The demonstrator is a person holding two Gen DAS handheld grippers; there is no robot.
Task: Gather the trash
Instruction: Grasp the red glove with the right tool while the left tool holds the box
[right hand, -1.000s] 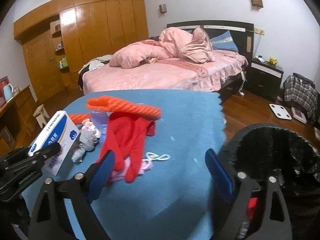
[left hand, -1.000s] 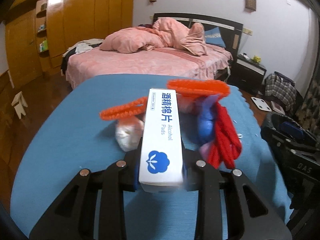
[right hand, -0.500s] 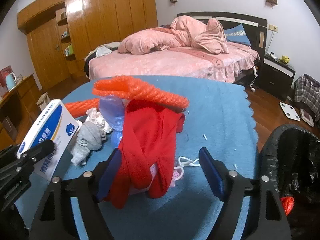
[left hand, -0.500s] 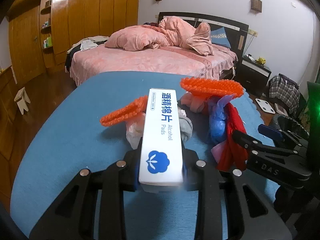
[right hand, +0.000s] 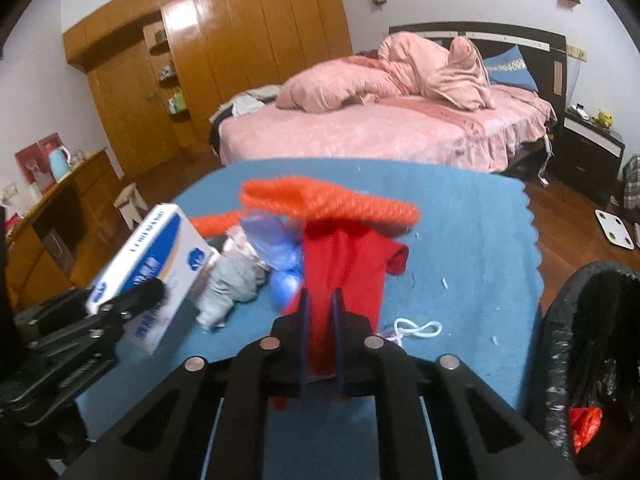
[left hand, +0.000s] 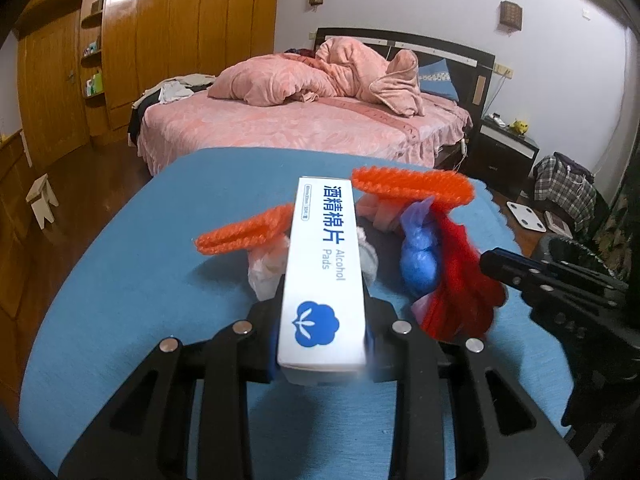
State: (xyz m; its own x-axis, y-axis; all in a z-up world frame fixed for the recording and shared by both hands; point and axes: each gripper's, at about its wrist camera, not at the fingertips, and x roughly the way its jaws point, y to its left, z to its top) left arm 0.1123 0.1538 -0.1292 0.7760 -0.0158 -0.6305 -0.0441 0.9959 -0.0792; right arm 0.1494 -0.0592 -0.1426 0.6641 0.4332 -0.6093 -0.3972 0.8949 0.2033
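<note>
My left gripper (left hand: 324, 316) is shut on a white alcohol pads box (left hand: 320, 264), held above the blue table (left hand: 132, 264). The right gripper (right hand: 320, 300) has its jaws closing tight on a red bag (right hand: 348, 264), and the pads press its lower part. The red bag (left hand: 456, 280) hangs from a pile of trash: an orange foam net (right hand: 328, 204), a blue bag (right hand: 284, 272) and crumpled grey paper (right hand: 232, 284). A white string (right hand: 416, 328) lies beside the pile. The right gripper (left hand: 520, 276) reaches in from the right in the left wrist view.
A black-lined trash bin (right hand: 592, 344) stands off the table's right edge, with a red scrap (right hand: 584, 428) inside. Behind the table is a pink bed (left hand: 304, 128), with a small stool (left hand: 40, 200) on the wooden floor at left and a scale (right hand: 616, 228) at right.
The right gripper swung left from the bin toward the pile, took the red bag between its open jaws and shut on it. The left gripper kept still with the box.
</note>
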